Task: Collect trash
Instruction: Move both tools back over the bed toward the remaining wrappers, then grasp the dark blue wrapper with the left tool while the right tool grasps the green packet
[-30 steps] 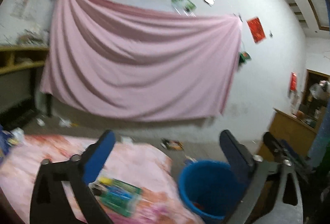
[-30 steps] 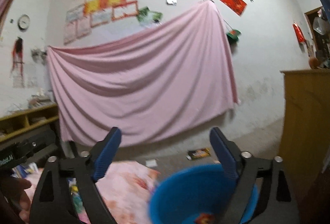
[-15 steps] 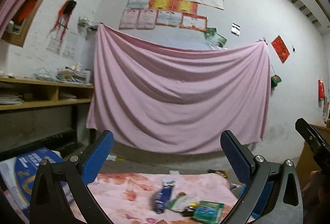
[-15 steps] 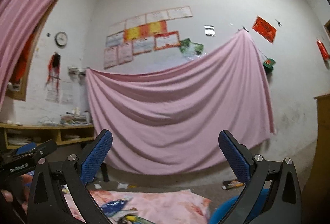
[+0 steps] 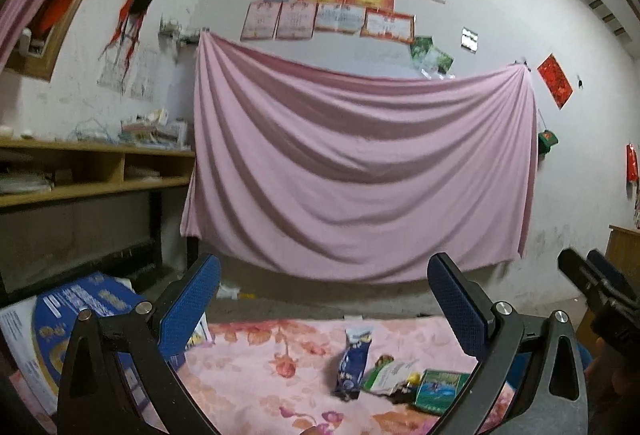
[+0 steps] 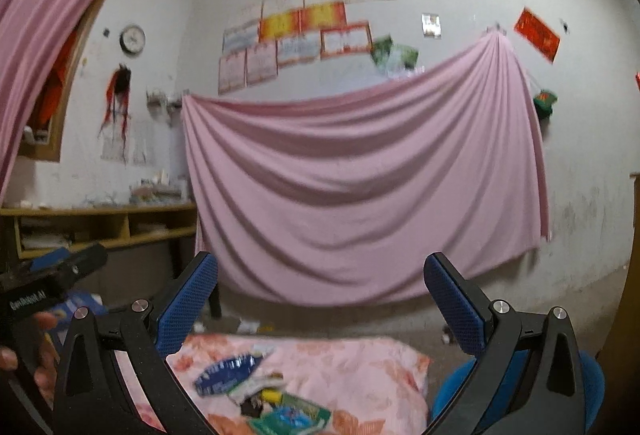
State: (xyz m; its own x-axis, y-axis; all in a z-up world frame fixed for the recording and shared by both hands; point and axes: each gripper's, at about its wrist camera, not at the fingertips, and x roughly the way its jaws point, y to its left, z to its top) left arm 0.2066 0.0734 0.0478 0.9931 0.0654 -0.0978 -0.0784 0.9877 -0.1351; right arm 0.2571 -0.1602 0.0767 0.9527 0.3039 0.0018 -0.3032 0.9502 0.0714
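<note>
Both claws are gaping wide with nothing in them. The right claw (image 6: 320,299) has just finished spreading its jaws as far as they go, and there's only air and the far wall between the blue pads (image 6: 188,309). The left claw (image 5: 323,299) looks the same, fully spread and empty.

Working out from the right claw, the trash sits low, around 6 to 7 o'clock in its view, all on the table with the pink flowery cloth (image 6: 360,367). There's a blue wrapper (image 6: 226,373), a crumpled whitish packet (image 6: 256,387) touching it, and a green box (image 6: 294,417) nearest the camera. It's one loose clump, pieces overlapping. The blue bucket (image 6: 452,399) is at about 4 o'clock, just off the table's right edge and half hidden behind the claw's own finger.

From the left claw the same pile shows at 5 o'clock: blue wrapper (image 5: 354,365) standing a bit apart, green box (image 5: 440,391) furthest right. At 8 o'clock there's a big blue and white carton (image 5: 80,319); can't tell if that counts as trash.

My take is they're lining up for the next pick. Both claws point roughly level, so whichever goes in needs to tip its nose down first. I'd take the green box with the right claw, since it's closest to the bucket and stiff enough to pinch by its edges. Those wrappers are floppy, so come straight down over one and don't snag the cloth with it.
</note>
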